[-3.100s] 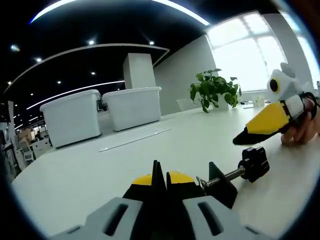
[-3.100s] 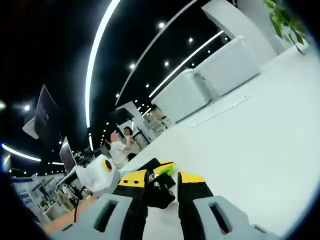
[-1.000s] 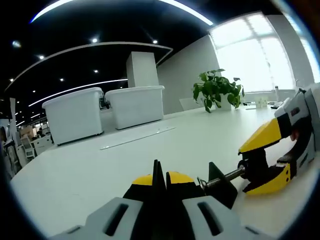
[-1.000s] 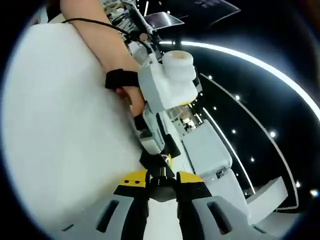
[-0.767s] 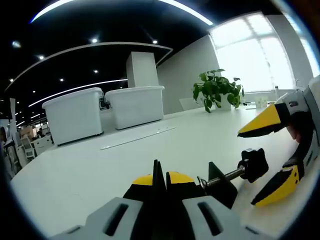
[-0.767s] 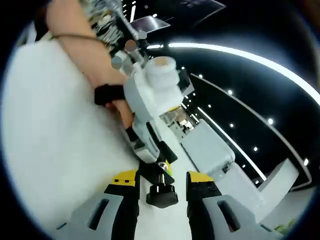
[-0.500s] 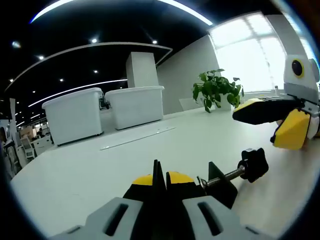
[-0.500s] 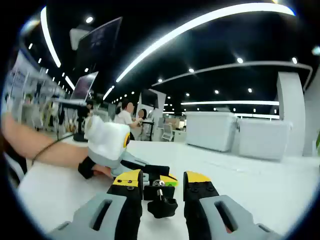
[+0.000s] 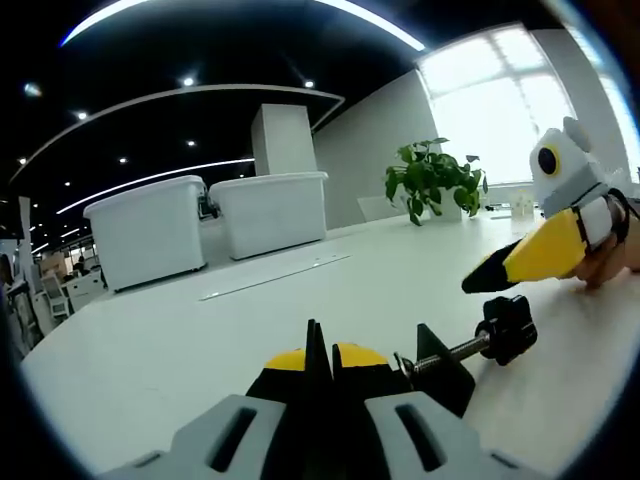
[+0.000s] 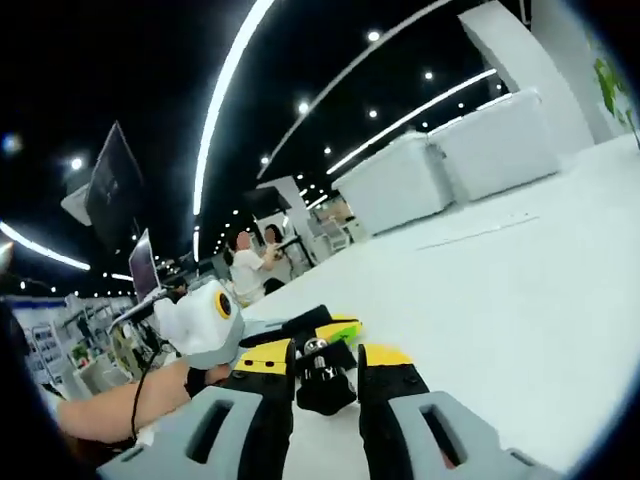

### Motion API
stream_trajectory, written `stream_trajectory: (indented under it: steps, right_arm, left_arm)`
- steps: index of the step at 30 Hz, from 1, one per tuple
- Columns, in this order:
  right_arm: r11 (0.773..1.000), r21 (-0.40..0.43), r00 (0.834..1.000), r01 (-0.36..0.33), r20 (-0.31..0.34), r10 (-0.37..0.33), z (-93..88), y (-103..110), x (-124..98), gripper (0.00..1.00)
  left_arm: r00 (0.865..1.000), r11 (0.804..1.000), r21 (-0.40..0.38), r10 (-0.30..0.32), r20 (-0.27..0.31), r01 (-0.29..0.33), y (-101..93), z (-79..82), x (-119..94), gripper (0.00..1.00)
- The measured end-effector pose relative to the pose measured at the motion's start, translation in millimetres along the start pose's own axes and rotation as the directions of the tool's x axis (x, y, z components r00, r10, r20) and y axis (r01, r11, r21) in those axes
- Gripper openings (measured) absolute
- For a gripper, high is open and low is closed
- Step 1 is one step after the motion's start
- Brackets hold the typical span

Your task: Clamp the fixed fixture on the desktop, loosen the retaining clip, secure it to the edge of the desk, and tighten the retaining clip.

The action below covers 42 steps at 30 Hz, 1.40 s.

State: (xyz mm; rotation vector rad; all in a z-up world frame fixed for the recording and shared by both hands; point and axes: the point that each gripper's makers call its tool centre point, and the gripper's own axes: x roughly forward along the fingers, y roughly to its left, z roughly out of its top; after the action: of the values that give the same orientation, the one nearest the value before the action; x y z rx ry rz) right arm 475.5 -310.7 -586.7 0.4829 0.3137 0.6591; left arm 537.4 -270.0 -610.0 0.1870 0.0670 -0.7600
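A white desk [image 9: 150,340] is stretching toward far bins [image 9: 205,225]. The left gripper [image 9: 322,362] is clamping the fixture [image 9: 440,362]; the right gripper [image 10: 325,378], jaws apart, is flanking its knob [image 10: 322,388].

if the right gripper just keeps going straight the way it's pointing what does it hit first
Probably the clamp's black knob. It sits between the right gripper's open jaws in the right gripper view, with the left gripper just behind it. Depth is hard to judge, so the knob may already be within the jaws.
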Motion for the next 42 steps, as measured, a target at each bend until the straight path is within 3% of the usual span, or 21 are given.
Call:
stream_trajectory:
  steps: [6, 8, 17, 23, 32, 37, 39, 42]
  right_arm:
    - [0.998, 0.067, 1.0, 0.014, -0.002, -0.014, 4.1, -9.3, -1.1, 0.21]
    - [0.989, 0.151, 1.0, 0.002, -0.014, 0.0, -0.5, -5.3, -1.7, 0.2]
    - [0.988, 0.155, 1.0, 0.011, -0.016, -0.009, -3.9, -4.6, 0.6, 0.2]
    - [0.994, 0.113, 1.0, 0.006, -0.006, -0.005, -5.0, -1.8, 0.3, 0.19]
    - [0.998, -0.052, 1.0, 0.021, 0.01, -0.021, -2.1, 0.4, -2.7, 0.18]
    - [0.983, -0.182, 1.0, 0.03, 0.008, -0.029, 0.6, 1.6, 1.2, 0.18]
    - [0.957, -0.286, 0.999, 0.042, 0.007, -0.041, -0.1, 4.8, 1.0, 0.18]
    - [0.885, -0.461, 0.998, 0.062, 0.011, -0.064, -2.2, 7.8, 2.3, 0.19]
  left_arm:
    - [1.0, 1.0, 0.0, 0.002, 0.0, -0.002, 0.2, 0.1, 0.3, 0.07]
    - [1.0, 1.0, -0.001, 0.002, -0.001, -0.002, 0.2, 0.1, 0.5, 0.07]
    - [1.0, 1.0, -0.001, 0.004, -0.002, -0.004, 1.0, 0.4, 1.1, 0.07]
    - [1.0, 1.0, -0.001, 0.004, -0.001, -0.004, 1.0, 0.3, 0.6, 0.07]
    - [1.0, 1.0, -0.001, 0.003, -0.001, -0.003, 1.6, 0.5, 1.4, 0.07]
    - [1.0, 1.0, -0.001, 0.003, -0.001, -0.003, 2.4, 0.6, 1.9, 0.07]
    - [1.0, 1.0, 0.0, 0.003, 0.0, -0.003, 2.4, 0.8, 1.9, 0.07]
    - [1.0, 1.0, -0.001, 0.004, -0.001, -0.004, 3.0, 0.8, 2.0, 0.07]
